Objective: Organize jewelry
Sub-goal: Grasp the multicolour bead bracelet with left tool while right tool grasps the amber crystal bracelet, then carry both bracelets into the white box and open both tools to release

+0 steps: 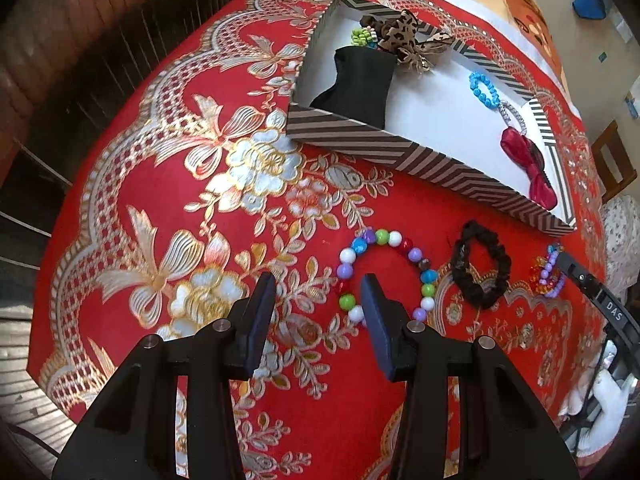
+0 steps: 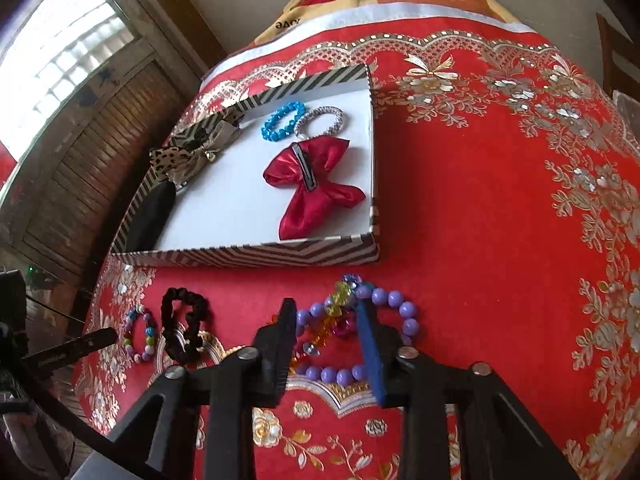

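My left gripper [image 1: 319,284] stands open low over the red cloth, its right finger over the left edge of a multicolour bead bracelet [image 1: 384,240]. A black scrunchie [image 1: 458,256] lies to the right of it. My right gripper [image 2: 327,308] is open, its jaws narrow. They straddle a crystal bead bracelet [image 2: 340,292] tangled with a purple bead bracelet [image 2: 404,312], pads close on either side. The striped box [image 2: 248,256] behind holds a red bow [image 2: 312,184], a blue bracelet [image 2: 280,120], a silver ring [image 2: 320,120], a leopard bow [image 1: 404,32] and a black pouch [image 1: 356,88].
The table carries a red cloth with gold flowers [image 1: 224,152] and drops off at the left beside dark wooden shutters [image 2: 100,152]. A wooden chair [image 1: 612,160] stands past the right edge. A gloved hand [image 1: 600,392] shows at the lower right in the left wrist view.
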Demonstrator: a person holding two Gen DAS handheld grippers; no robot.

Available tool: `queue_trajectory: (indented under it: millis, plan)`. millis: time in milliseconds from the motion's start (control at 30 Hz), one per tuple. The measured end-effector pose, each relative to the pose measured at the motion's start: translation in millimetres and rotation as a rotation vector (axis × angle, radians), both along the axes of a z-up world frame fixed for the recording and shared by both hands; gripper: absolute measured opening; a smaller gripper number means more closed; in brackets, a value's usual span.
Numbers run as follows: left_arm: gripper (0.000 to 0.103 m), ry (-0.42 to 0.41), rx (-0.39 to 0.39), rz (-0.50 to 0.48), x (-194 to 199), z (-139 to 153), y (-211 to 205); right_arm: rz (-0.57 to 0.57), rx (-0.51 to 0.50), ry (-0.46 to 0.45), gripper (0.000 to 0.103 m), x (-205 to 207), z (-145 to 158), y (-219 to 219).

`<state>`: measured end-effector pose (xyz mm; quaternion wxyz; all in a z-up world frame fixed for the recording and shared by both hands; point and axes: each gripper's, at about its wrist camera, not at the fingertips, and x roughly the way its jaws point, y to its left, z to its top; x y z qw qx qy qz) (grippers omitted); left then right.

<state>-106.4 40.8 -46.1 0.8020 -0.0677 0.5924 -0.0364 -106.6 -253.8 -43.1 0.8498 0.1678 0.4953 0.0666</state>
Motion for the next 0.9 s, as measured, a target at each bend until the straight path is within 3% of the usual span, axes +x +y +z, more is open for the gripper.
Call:
queue_trajectory:
  millis: [167,200,233,300,500,667,767,900]
  plan:
    - [0.042,0.006,0.016,-0.025,7.0,-8.5,-10.8,0.011,0.017,-0.005,0.010,-0.2,-0.6,-1.8]
    - [0.037,0.003,0.002,-0.030,7.2,-9.2,-12.2,0.010,0.026,-0.014,0.007,-2.5,2.5,-3.4]
    - [0.025,0.004,-0.016,-0.033,7.8,-10.5,-13.0,0.008,0.032,-0.022,0.007,-4.4,5.7,-5.1]
    - [0.016,-0.002,-0.005,-0.035,9.9,-10.5,-15.8,0.011,0.046,-0.041,0.006,-8.8,14.7,-8.2]
    - [0.013,0.011,-0.010,-0.045,12.2,-10.0,-19.1,0.014,0.025,-0.019,0.006,-9.8,20.1,-10.9]
    - [0.013,0.013,-0.009,-0.048,10.5,-11.3,-20.8,0.006,0.031,0.035,0.012,-3.1,2.9,-8.9]
    - [0.013,0.020,-0.017,-0.048,10.2,-11.5,-19.3,0.004,0.049,0.051,0.028,1.3,-3.2,-7.2]
    - [0.016,0.020,-0.018,-0.055,9.2,-10.9,-18.2,0.013,0.048,0.059,0.028,4.3,-7.7,-4.6]
